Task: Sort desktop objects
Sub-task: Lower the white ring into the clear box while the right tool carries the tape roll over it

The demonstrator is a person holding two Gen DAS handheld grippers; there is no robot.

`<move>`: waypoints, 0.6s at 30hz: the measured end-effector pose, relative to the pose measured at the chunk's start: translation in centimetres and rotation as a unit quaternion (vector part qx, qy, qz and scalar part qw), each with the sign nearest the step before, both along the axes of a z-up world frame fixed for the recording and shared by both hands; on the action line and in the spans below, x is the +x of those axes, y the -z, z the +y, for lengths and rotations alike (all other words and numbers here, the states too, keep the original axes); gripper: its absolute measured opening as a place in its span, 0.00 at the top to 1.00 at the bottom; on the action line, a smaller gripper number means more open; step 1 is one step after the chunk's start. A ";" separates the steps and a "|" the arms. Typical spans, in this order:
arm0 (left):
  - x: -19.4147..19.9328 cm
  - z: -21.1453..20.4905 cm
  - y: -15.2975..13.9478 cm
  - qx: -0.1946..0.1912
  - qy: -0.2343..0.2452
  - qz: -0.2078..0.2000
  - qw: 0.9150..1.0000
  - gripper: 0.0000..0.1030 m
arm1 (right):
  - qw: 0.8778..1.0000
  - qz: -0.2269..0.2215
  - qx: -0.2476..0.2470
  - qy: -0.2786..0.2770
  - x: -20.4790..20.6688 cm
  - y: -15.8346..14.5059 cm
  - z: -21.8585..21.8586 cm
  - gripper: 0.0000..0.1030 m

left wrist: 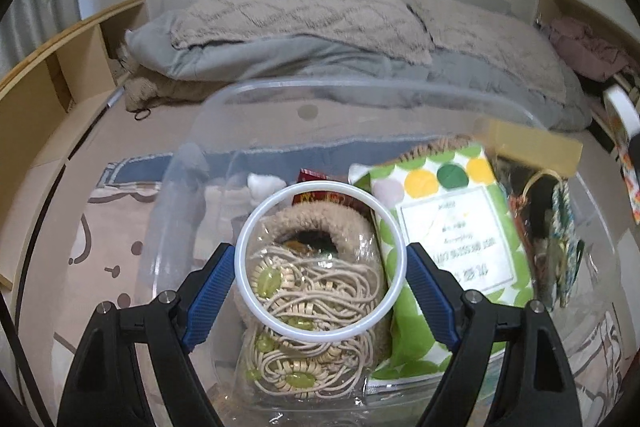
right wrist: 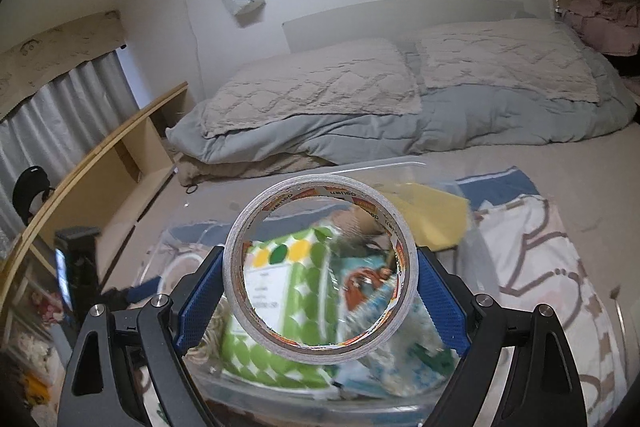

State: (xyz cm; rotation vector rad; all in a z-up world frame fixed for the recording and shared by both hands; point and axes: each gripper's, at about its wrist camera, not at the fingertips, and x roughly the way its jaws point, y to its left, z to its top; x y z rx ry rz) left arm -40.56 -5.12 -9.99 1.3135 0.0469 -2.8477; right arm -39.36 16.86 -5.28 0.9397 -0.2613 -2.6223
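We hold the white ring (left wrist: 320, 261) clamped across its width in the left gripper (left wrist: 320, 267), and the tape roll (right wrist: 322, 269) likewise in the right gripper (right wrist: 322, 273), both over the clear bin (left wrist: 400, 95); they seem light, stiff and smooth, so the outer rim is best.

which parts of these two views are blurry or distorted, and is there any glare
Left wrist view: sharp on the white ring in the left tongs; the yellow box at the clear bin's far rim is motion-smeared. Right wrist view: the tape roll in the right tongs is crisp, the bin contents behind it blurred. Both bend straight lines and have dark corners; lighting is soft, no strong glare.
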 end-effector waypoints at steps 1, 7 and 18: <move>-0.2 0.2 0.3 -0.002 0.004 -0.007 1.000 0.18 | 1.000 0.000 -0.001 -0.003 -0.1 0.0 -0.3 0.12; 0.1 0.7 0.4 -0.014 0.037 -0.020 0.999 0.17 | 1.000 -0.003 -0.002 -0.016 -0.5 0.4 -2.5 0.12; 1.4 -1.6 -2.1 0.012 0.046 0.022 0.999 0.08 | 1.000 -0.003 -0.021 -0.022 -1.1 0.1 -4.4 0.12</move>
